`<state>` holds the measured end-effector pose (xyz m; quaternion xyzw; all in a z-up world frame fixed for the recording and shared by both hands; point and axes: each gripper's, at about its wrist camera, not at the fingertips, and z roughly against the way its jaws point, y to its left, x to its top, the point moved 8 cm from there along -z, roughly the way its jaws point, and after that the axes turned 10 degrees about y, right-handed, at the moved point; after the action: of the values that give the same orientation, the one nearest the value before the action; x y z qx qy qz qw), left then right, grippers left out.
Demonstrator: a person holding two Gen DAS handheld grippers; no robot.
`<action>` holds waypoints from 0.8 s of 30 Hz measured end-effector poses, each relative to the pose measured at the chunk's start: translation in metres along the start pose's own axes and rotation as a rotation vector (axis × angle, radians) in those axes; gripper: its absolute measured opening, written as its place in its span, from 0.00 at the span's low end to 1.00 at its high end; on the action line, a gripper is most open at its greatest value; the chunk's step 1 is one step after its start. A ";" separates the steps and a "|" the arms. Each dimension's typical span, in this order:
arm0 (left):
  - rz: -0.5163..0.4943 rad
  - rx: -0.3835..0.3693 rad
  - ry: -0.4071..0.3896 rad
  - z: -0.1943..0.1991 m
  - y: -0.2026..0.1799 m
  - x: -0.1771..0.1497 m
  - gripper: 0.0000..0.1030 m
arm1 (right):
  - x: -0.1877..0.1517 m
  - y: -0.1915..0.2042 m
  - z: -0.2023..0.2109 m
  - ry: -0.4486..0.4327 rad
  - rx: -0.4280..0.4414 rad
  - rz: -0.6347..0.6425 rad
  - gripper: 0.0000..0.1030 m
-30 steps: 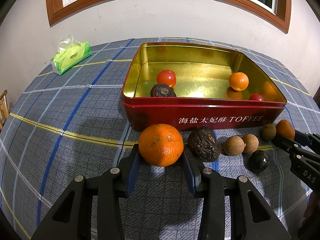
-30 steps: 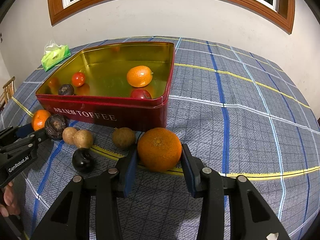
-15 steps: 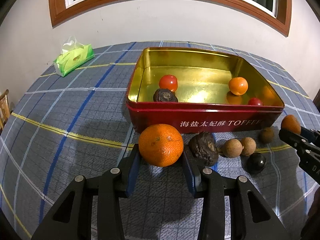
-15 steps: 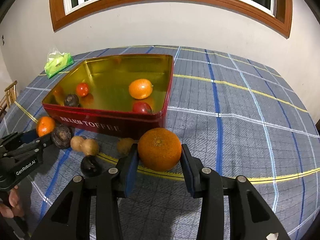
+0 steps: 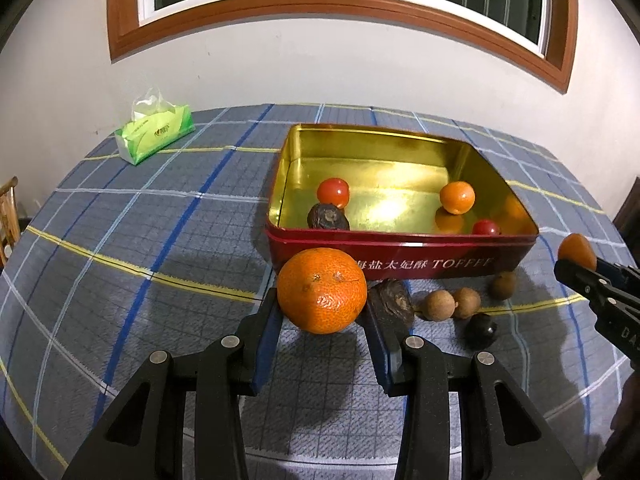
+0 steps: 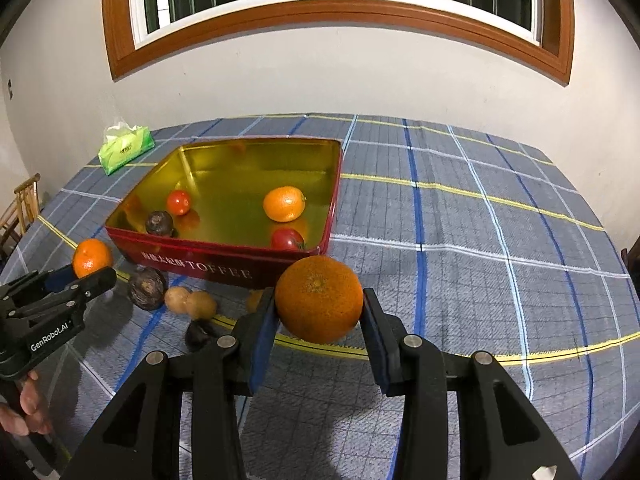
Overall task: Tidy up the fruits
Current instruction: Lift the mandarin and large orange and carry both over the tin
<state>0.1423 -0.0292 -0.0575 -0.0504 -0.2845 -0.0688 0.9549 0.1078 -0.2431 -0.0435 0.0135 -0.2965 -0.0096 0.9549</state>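
**Both oranges lifted clear of the desk**

Since a second ago we have raised both fruits off the checked desk (image 5: 120, 240), near the red toffee tin (image 5: 400, 268). Our left tool (image 5: 322, 320) is clamped on one orange (image 5: 322, 290), our right tool (image 6: 319, 320) on another orange (image 6: 319, 298). Next, we judge, comes the tin.

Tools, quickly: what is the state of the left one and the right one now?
Left tool: closed on an orange, lifted off the cloth.
Right tool: closed on another orange, also lifted.
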 end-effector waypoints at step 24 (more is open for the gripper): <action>-0.011 -0.002 -0.059 0.013 0.000 0.039 0.40 | 0.030 0.027 -0.006 -0.016 0.045 0.059 0.37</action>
<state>0.1682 -0.0314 -0.0253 -0.0516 -0.3129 -0.0728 0.9456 0.1365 -0.2171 -0.0306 0.0263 -0.3047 0.0253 0.9518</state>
